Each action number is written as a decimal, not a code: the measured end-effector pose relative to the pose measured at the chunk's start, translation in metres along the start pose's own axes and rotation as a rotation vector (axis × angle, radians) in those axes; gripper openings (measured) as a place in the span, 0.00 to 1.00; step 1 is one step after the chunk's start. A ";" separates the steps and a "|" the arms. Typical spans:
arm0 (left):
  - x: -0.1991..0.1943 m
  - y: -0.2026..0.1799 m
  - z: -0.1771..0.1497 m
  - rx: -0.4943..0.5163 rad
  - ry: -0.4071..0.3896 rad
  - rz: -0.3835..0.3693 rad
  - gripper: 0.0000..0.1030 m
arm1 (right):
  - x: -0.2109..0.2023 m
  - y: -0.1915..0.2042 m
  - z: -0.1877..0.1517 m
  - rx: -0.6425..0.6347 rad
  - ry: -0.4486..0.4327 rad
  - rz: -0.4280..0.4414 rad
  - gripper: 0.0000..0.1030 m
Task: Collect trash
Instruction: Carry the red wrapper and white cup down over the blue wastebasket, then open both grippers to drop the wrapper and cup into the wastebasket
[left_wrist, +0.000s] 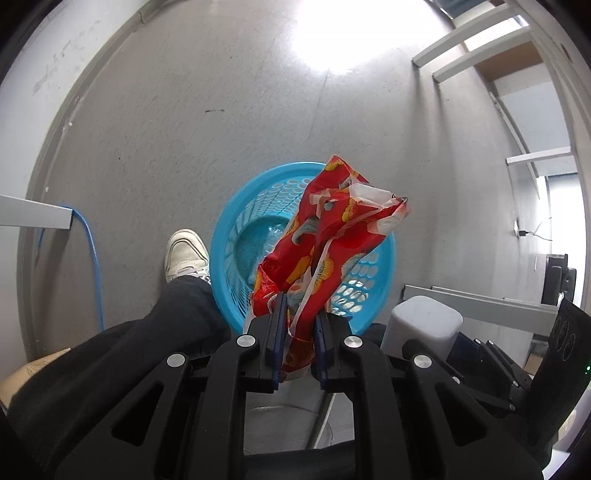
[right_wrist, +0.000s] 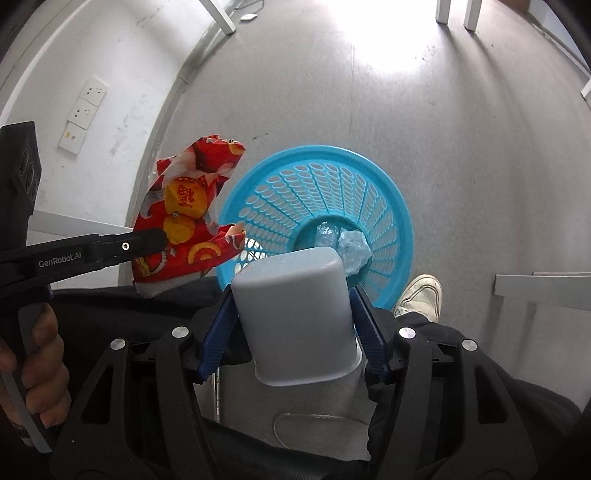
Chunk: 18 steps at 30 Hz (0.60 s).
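My left gripper (left_wrist: 301, 310) is shut on a crumpled red and orange printed wrapper (left_wrist: 325, 236), which hangs above the near side of a round blue plastic basket (left_wrist: 229, 221) on the floor. In the right wrist view the same wrapper (right_wrist: 188, 210) and left gripper (right_wrist: 162, 236) sit left of the basket (right_wrist: 295, 184). My right gripper (right_wrist: 291, 291) is shut on a pale grey plastic cup (right_wrist: 295, 314), bottom end pointing away, just above the basket's near rim. Crumpled pale blue and clear trash (right_wrist: 343, 243) lies in the basket's bottom. The cup (left_wrist: 424, 325) shows at the lower right of the left view.
A person's white shoe (left_wrist: 184, 254) and black trouser leg (left_wrist: 147, 350) stand right beside the basket; the other shoe (right_wrist: 421, 295) is on its far side. A blue cable (left_wrist: 88, 251) runs down by a white bar at left. Wall sockets (right_wrist: 85, 110) and white furniture legs (left_wrist: 472, 48) border the grey floor.
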<state>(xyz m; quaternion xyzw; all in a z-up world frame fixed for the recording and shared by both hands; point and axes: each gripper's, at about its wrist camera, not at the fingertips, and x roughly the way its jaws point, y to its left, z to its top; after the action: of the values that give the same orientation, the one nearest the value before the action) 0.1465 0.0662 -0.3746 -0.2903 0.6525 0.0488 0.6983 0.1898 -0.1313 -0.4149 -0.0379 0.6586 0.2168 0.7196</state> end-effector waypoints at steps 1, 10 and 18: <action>0.002 0.000 0.003 -0.001 0.006 0.004 0.12 | 0.005 -0.002 0.003 0.009 0.012 -0.003 0.57; 0.023 -0.001 0.016 -0.018 0.054 0.023 0.13 | 0.037 -0.012 0.020 0.053 0.079 -0.027 0.57; 0.029 0.001 0.020 -0.027 0.082 -0.002 0.13 | 0.043 -0.016 0.023 0.057 0.083 -0.036 0.57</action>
<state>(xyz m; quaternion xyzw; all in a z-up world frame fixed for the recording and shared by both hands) 0.1682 0.0671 -0.4023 -0.3021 0.6796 0.0447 0.6669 0.2183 -0.1267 -0.4573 -0.0383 0.6928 0.1832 0.6964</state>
